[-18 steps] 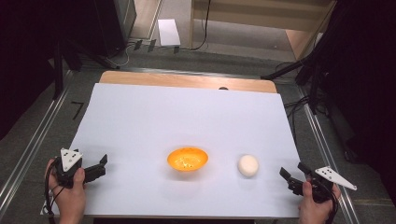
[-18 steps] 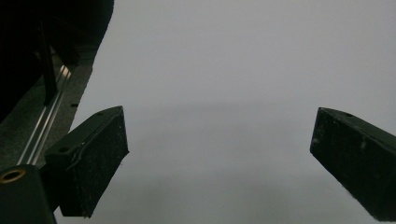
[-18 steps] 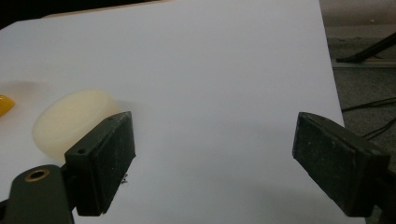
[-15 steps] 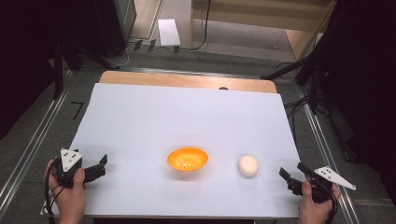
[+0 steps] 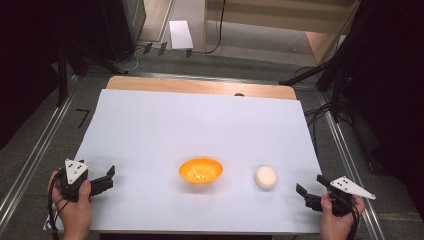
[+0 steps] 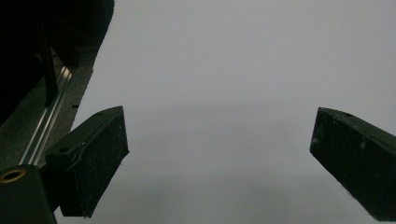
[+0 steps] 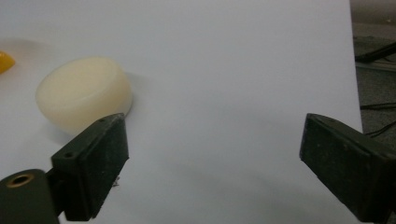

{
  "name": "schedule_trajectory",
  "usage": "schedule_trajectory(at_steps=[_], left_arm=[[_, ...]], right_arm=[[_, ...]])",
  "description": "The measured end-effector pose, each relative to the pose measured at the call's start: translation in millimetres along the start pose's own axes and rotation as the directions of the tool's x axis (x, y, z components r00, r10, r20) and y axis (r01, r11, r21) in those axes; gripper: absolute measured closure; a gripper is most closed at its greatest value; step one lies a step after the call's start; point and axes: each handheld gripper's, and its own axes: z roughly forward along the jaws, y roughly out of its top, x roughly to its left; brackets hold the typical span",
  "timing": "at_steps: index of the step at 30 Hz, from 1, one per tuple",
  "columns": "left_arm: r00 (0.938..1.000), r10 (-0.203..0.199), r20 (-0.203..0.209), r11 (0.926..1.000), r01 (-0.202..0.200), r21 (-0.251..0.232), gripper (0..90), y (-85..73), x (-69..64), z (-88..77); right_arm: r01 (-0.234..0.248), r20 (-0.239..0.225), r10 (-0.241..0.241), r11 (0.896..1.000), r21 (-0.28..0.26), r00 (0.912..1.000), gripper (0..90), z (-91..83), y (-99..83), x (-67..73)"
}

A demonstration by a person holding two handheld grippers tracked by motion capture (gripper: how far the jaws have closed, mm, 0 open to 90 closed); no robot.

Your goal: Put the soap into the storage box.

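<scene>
Item one: a shallow, glossy orange bowl (image 5: 200,170), round, sitting upright near the middle of the front half of the table. It holds nothing that I can make out beyond a few pale flecks on its inner surface. A sliver of its orange rim (image 7: 5,61) shows at the far left edge of my right gripper view.

Item two: a cream-white, rounded puck-like object (image 5: 265,177), smooth and matte, lying just to the right of the bowl, apart from it and not touching. In my right gripper view it (image 7: 83,93) sits beyond and just above my left-hand jaw, flat face tilted up; I cannot tell whether the jaw touches it.

Item three: my right gripper (image 5: 311,190), black, with a grey three-cornered plate on top, held in my right hand (image 5: 340,220) at the front right corner, near the white object. Its jaws stand wide apart, released, with nothing between them (image 7: 212,163).

Item four: my left gripper (image 5: 106,180), likewise black with a grey plate, held in my left hand (image 5: 75,210) at the front left corner, well apart from the bowl. Its jaws are spread and empty (image 6: 217,158), over bare sheet.

Item five: a large white sheet (image 5: 200,120) covering a wooden tabletop (image 5: 200,86), whose far edge shows bare.

Item six: grey floor with metal rails (image 5: 30,160) and dark cables (image 5: 320,107) around the table.
</scene>
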Motion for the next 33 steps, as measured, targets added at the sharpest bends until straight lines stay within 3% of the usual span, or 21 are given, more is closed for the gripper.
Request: schedule_trajectory(at_steps=[3, 4, 7, 8, 13, 14, 15, 16, 17, 20, 23, 25, 26, 33], left_arm=[[1.0, 0.0, 0.001, 1.0, 0.0, 0.0, 4.7, 0.0, 0.1, -0.1], [1.0, 0.002, 0.0, 1.0, -0.002, 0.001, 4.7, 0.0, 0.0, 0.0], [1.0, 0.005, -0.001, 1.0, -0.005, -0.004, 4.7, -0.2, -0.5, 0.0], [1.0, 0.005, -0.001, 1.0, -0.005, -0.004, 4.7, -0.2, -0.5, 0.0], [1.0, 0.005, 0.0, 1.0, -0.005, -0.003, 4.7, -0.2, -0.2, -0.4], [1.0, 0.005, 0.0, 1.0, -0.005, -0.003, 4.7, -0.2, -0.2, -0.4], [1.0, 0.004, 0.0, 1.0, -0.004, -0.005, 4.7, -0.2, -0.3, -0.2], [1.0, 0.003, 0.0, 1.0, -0.003, -0.003, 4.7, -0.2, -0.3, -0.2], [1.0, 0.002, 0.003, 1.0, -0.002, -0.003, 4.7, -0.2, 0.0, -0.2], [1.0, -0.001, 0.004, 1.0, 0.001, -0.004, 4.8, -0.2, 0.1, -0.1], [1.0, 0.0, 0.003, 1.0, 0.0, -0.002, 4.8, -0.2, 0.1, -0.4], [1.0, 0.0, 0.003, 1.0, 0.0, -0.003, 4.8, -0.2, 0.0, -0.3], [1.0, 0.001, 0.002, 1.0, -0.001, -0.004, 4.8, -0.2, -0.1, -0.3], [1.0, 0.001, -0.001, 1.0, -0.001, -0.002, 4.8, -0.2, -0.1, -0.3]], right_arm=[[0.019, -0.008, -0.019, 0.999, 0.039, 0.9998, 1.4, 0.5, 3.6, 1.8], [0.06, -0.011, -0.059, 0.994, 0.094, 0.9982, 0.0, 2.4, 9.4, 5.0], [0.118, -0.016, -0.117, 0.981, 0.151, 0.993, 0.0, 4.7, 18.0, 11.2], [0.118, -0.016, -0.117, 0.981, 0.151, 0.993, 0.0, 4.7, 18.0, 11.2], [0.181, -0.057, -0.172, 0.953, 0.244, 0.9834, 0.0, 12.3, 30.8, 22.4], [0.181, -0.057, -0.172, 0.953, 0.244, 0.9834, 0.0, 12.3, 30.8, 22.4], [0.202, -0.071, -0.189, 0.942, 0.267, 0.9794, 0.0, 15.2, 33.7, 25.7], [0.202, -0.071, -0.189, 0.942, 0.267, 0.9794, 0.0, 15.2, 33.7, 25.7], [0.219, -0.076, -0.206, 0.931, 0.291, 0.9756, 0.0, 17.6, 36.6, 29.6], [0.231, -0.082, -0.216, 0.923, 0.307, 0.9728, 0.0, 19.6, 39.1, 31.2], [0.259, -0.101, -0.239, 0.902, 0.347, 0.9659, 0.0, 25.3, 45.4, 34.3], [0.262, -0.106, -0.24, 0.896, 0.358, 0.9649, 0.0, 26.9, 46.8, 35.3], [0.271, -0.122, -0.242, 0.888, 0.372, 0.9625, 0.0, 30.3, 49.1, 36.4], [0.295, -0.151, -0.255, 0.869, 0.396, 0.955, 0.0, 40.5, 51.3, 41.3]])
